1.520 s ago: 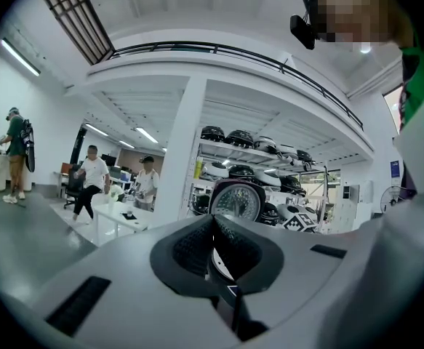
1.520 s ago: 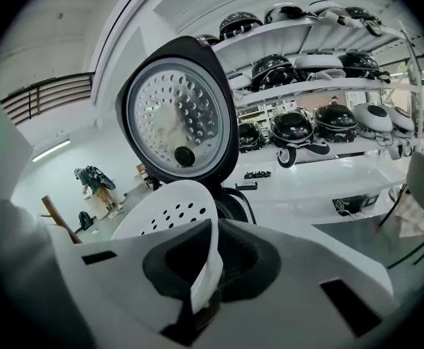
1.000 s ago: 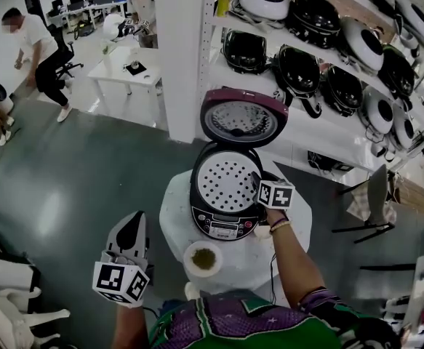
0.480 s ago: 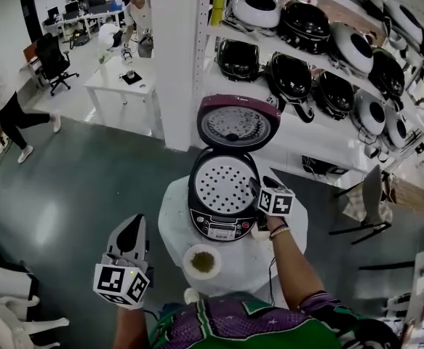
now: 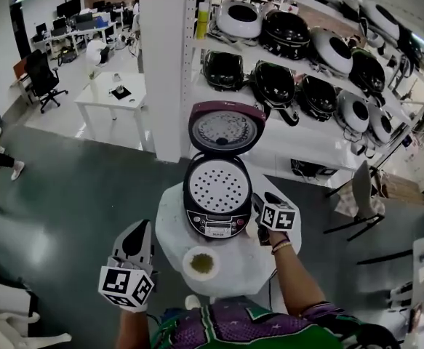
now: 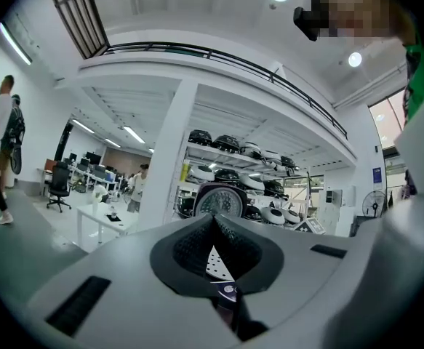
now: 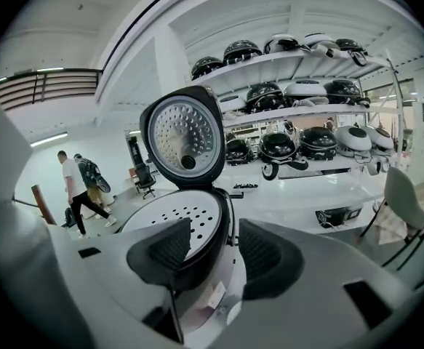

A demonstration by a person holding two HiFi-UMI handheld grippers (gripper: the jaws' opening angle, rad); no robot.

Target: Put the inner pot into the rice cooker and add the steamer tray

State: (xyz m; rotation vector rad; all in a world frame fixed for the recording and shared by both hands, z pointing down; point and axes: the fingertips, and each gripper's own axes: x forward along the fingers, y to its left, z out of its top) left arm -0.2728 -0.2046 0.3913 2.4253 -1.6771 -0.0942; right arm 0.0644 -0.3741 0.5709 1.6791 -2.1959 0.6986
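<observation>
White right hand-held gripper (image 5: 262, 199), newly spread, empty, beside rice cooker (image 5: 212, 224); left hand-held gripper (image 5: 140, 230) level, pressed together.

Left gripper (image 5: 138, 230): jaws closed tip to tip with nothing between them, pointing level, held well apart from the rice cooker (image 5: 213, 227) on its near left side. Left forearm (image 5: 128, 329) shows only at the lower edge. Right gripper (image 5: 263, 200): tilted downward, just beside the near right flank of the rice cooker. Its jaws have just been opening, stand apart and grip nothing. Right forearm (image 5: 293, 276) runs straight back from it toward the torso.
</observation>
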